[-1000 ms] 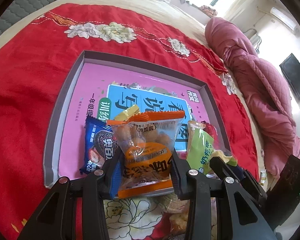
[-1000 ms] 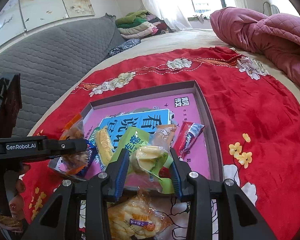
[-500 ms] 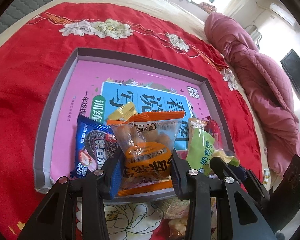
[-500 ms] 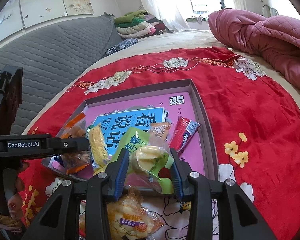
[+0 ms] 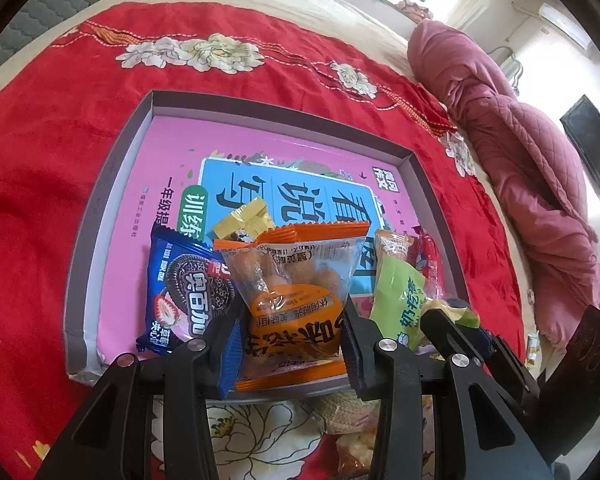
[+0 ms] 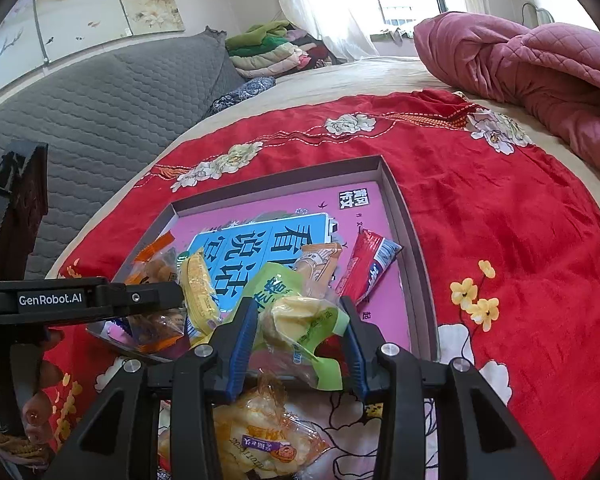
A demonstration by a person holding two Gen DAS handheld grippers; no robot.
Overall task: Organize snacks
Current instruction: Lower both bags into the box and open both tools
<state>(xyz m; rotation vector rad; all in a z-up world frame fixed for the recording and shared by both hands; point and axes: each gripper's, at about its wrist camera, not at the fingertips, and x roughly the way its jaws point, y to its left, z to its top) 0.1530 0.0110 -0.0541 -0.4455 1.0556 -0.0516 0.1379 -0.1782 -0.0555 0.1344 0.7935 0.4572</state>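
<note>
A grey tray (image 5: pixel 96 216) with a pink book in its bottom lies on the red bedspread. My left gripper (image 5: pixel 290 340) is shut on an orange-and-clear snack packet (image 5: pixel 296 280), held upright over the tray's near edge. My right gripper (image 6: pixel 298 336) is shut on a green packet (image 6: pixel 300 320) with a yellow cake inside, also at the tray's (image 6: pixel 416 280) near edge. In the tray lie a blue cookie packet (image 5: pixel 188 296), a yellow candy (image 5: pixel 248 216), a red packet (image 6: pixel 368 268) and a tan packet (image 6: pixel 320 260). The left gripper (image 6: pixel 100 300) reaches in from the left of the right wrist view.
A loose yellow snack packet (image 6: pixel 256 436) lies on the bedspread under my right gripper. A pink quilt (image 6: pixel 540 80) is bunched at the far right. A grey padded headboard (image 6: pixel 100 100) and folded clothes (image 6: pixel 276 48) are at the back. A person's fingers (image 6: pixel 32 412) show at lower left.
Both grippers keep their packets. The left wrist view has drifted slightly, so the tray sits a bit lower and nearer. Nothing in the tray has moved.
</note>
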